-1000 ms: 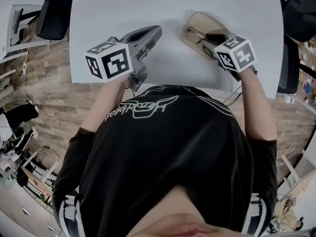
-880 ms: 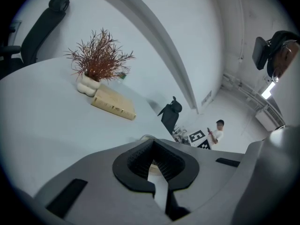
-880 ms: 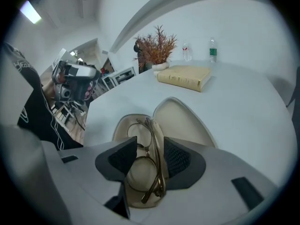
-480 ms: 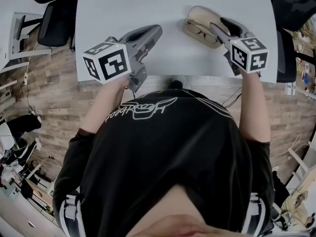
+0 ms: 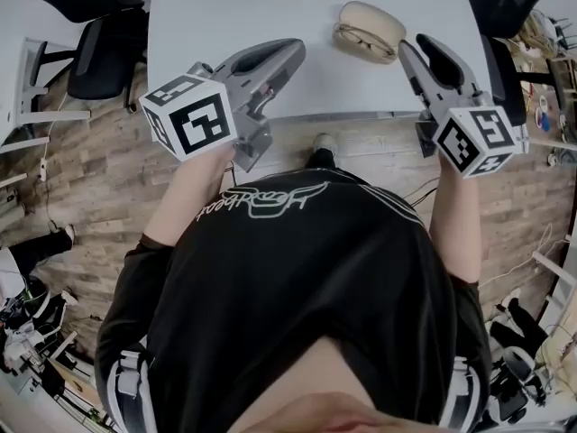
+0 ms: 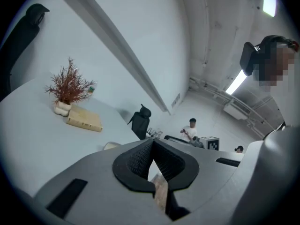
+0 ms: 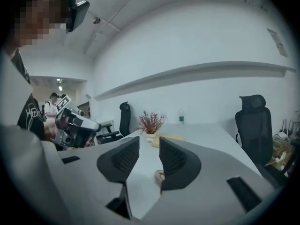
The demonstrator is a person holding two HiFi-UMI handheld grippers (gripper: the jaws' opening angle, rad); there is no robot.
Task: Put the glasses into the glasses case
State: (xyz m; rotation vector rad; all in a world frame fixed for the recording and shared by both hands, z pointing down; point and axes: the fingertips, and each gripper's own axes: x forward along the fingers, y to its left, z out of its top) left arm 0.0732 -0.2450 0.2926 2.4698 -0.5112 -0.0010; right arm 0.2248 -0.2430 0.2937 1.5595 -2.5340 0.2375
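Oval beige glasses case [image 5: 370,18] open on smooth white table [image 5: 216,12], glasses [image 5: 363,41] inside; left gripper [image 6: 152,141] ribbed pads together, right gripper [image 7: 149,144] jaws apart, closing, empty

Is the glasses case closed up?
No, the glasses case lies open on the table, and you can see the glasses inside it.
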